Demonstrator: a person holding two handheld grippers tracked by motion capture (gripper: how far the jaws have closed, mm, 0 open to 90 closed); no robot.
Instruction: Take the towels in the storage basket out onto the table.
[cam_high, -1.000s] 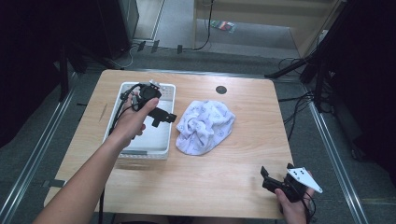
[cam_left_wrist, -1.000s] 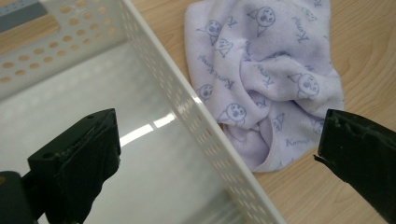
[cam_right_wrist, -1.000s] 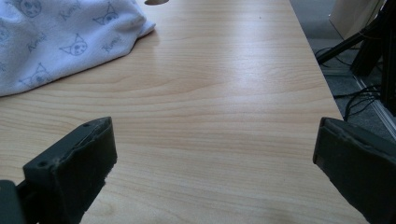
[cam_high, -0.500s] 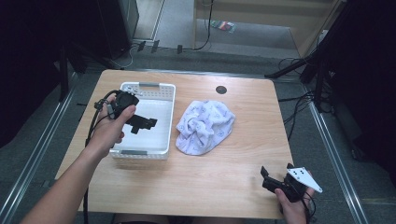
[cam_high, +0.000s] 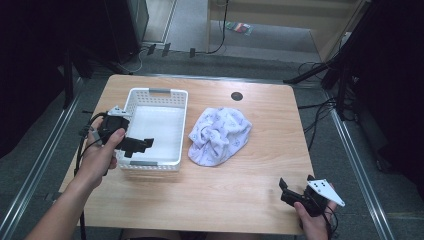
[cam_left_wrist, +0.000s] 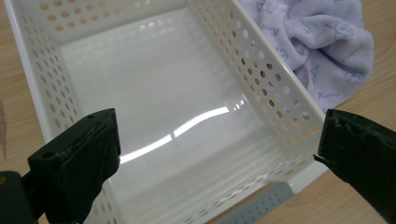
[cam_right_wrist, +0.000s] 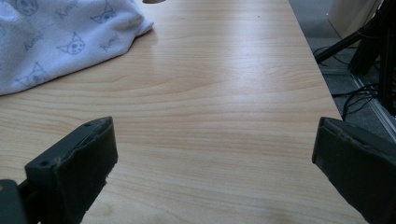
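our left claw (cam_high: 137, 145) hangs wide open over the near left corner of the empty basket (cam_high: 131, 100). the crumpled cloth (cam_high: 220, 136) lies just right of it on the surface; our right claw (cam_high: 289, 192), also wide, waits well apart.

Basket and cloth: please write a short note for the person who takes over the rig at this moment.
Left gripper: open, empty, over the near left part of the white basket.
Right gripper: open, empty, at the near right corner of the table.
Patterned cloth: crumpled on the table, right of the basket.
Done: nothing; the basket is empty.
Left: probably the cloth goes into the basket.
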